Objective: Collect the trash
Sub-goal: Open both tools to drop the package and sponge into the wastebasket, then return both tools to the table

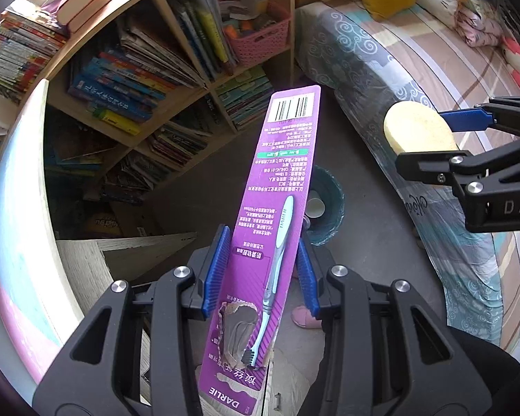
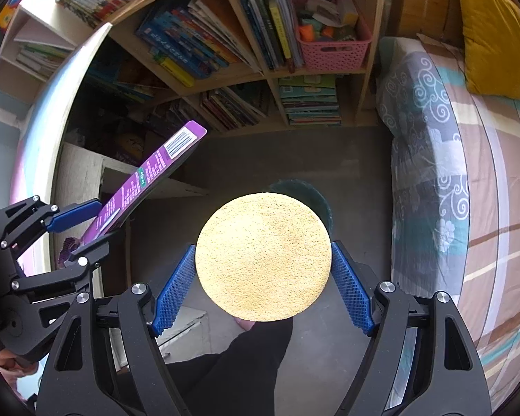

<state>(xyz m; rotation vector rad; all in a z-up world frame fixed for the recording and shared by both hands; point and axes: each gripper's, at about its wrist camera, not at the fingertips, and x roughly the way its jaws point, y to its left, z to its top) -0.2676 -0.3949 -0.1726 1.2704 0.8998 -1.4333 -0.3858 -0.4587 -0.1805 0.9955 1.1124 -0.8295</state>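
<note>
My left gripper (image 1: pixel 261 242) is shut on a long purple toothbrush package (image 1: pixel 277 187), torn open near its lower end, which sticks up between the blue pads. My right gripper (image 2: pixel 263 246) is shut on a round yellow sponge (image 2: pixel 263 256), pinched by its edges. Both point steeply down at the floor. A teal bin (image 1: pixel 324 204) with a white cup inside stands on the grey floor below, partly hidden behind the package; in the right wrist view the teal bin (image 2: pixel 312 194) shows only as a rim above the sponge. Each gripper appears in the other's view, left gripper (image 2: pixel 74 234) and right gripper (image 1: pixel 443 138).
A wooden bookshelf (image 2: pixel 267 72) full of books, with a pink basket (image 2: pixel 332 48), stands behind the bin. A bed (image 2: pixel 468 180) with patterned cover and a yellow pillow runs along the right. A pale desk edge (image 1: pixel 20 187) curves on the left. A pink slipper (image 1: pixel 303 317) and a dark trouser leg show below.
</note>
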